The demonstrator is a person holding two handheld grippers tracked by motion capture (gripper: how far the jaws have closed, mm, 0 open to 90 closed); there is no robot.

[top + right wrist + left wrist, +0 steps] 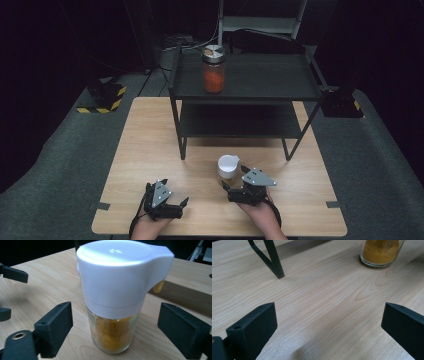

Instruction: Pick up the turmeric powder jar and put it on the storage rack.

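Fingers, right gripper [113, 327]: part-open, standing either side of the spice jar [112, 305], clear gaps both sides, pads not touching glass. Fingers, left gripper [329, 325]: spread wide over bare table [312, 290], nothing between them.

Spice jar: glass, yellow powder, white cap with spout; upright on the table, at 10 o'clock from the right gripper [239, 186] in the high view, just beside it; at 1 o'clock from the left gripper [175, 197].

Black shelf rack [245, 95]: at 12 o'clock on the table.

Orange-filled jar [214, 70]: on the rack's top shelf, left end.
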